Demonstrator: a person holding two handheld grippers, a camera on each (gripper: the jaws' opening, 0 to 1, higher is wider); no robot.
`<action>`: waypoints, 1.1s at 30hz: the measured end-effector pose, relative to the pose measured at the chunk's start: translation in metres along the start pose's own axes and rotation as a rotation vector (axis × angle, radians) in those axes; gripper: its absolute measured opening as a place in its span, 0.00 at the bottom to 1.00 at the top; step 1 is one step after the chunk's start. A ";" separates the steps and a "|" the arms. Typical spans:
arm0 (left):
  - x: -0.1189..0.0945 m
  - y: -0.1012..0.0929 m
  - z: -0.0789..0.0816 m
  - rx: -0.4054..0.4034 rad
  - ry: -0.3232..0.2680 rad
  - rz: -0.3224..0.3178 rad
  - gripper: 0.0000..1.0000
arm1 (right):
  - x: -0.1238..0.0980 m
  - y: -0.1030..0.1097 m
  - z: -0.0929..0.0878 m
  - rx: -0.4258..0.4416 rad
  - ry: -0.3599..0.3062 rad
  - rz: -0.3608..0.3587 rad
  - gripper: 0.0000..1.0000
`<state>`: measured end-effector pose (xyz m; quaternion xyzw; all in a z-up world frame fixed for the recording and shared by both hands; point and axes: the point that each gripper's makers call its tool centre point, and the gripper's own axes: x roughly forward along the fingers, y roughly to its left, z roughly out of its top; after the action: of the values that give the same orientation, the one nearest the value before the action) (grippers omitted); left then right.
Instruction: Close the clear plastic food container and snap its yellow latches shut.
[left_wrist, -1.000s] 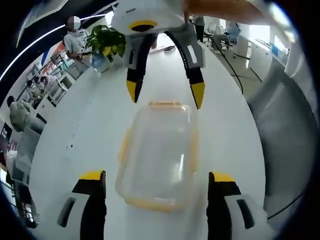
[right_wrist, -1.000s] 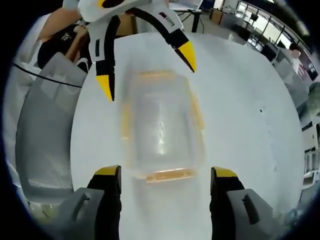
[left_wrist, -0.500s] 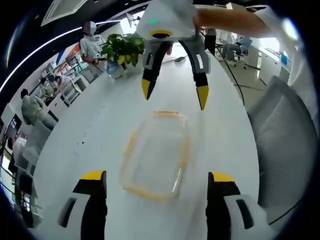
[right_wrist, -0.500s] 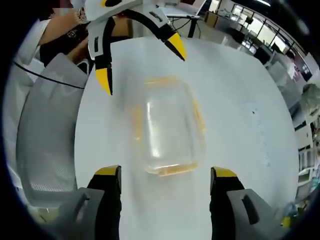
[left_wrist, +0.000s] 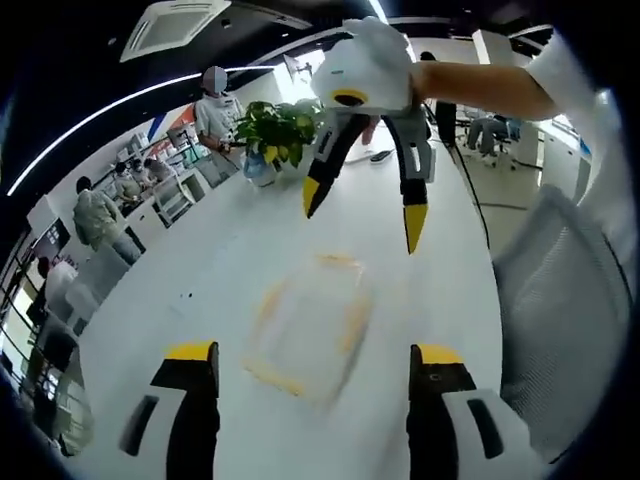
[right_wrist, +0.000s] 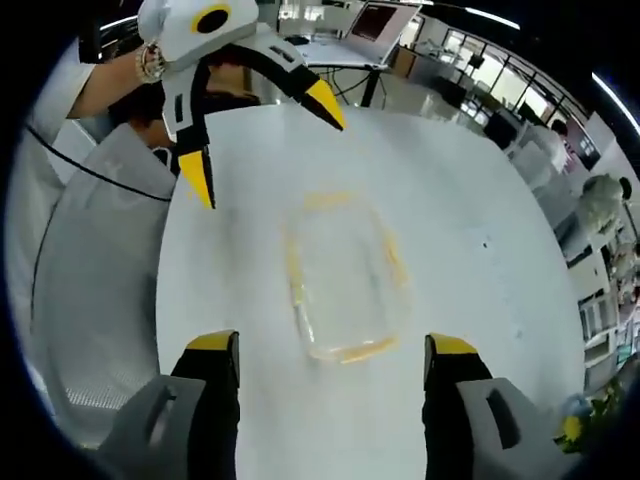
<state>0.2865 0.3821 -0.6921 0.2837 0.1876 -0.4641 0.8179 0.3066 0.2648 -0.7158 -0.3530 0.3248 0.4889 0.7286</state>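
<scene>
The clear plastic food container (left_wrist: 305, 325) lies flat on the white table (left_wrist: 190, 300) with its lid on and yellow latches along its edges; motion blur hides whether the latches are snapped. In the left gripper view my left gripper (left_wrist: 312, 365) is open, above and short of the container, and my right gripper (left_wrist: 362, 210) hangs open beyond it. In the right gripper view the container (right_wrist: 343, 285) lies ahead of my open right gripper (right_wrist: 330, 350), with the left gripper (right_wrist: 262, 140) open above its far end. Neither touches it.
A grey mesh chair (left_wrist: 555, 330) stands at the table's edge, seen also as the chair (right_wrist: 95, 290). A potted plant (left_wrist: 275, 130) stands at the table's far end. Several people (left_wrist: 105, 215) stand among desks beyond. A person's sleeve and arm (left_wrist: 500, 85) hold the right gripper.
Both grippers have lifted up and back from the container, which looks smaller and farther in both views. The container has stayed in place on the table.
</scene>
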 end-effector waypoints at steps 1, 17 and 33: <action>-0.005 -0.004 -0.001 -0.013 -0.005 0.009 0.77 | -0.002 0.001 0.000 0.006 -0.008 -0.012 0.68; -0.056 -0.036 -0.050 -0.108 -0.024 0.182 0.73 | -0.026 0.047 -0.003 0.200 -0.195 -0.169 0.71; -0.067 -0.043 -0.077 -0.245 -0.075 0.241 0.68 | -0.013 0.106 -0.008 0.413 -0.394 -0.223 0.65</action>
<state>0.2121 0.4570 -0.7253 0.1850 0.1768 -0.3467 0.9024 0.2023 0.2811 -0.7302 -0.1292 0.2290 0.3884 0.8832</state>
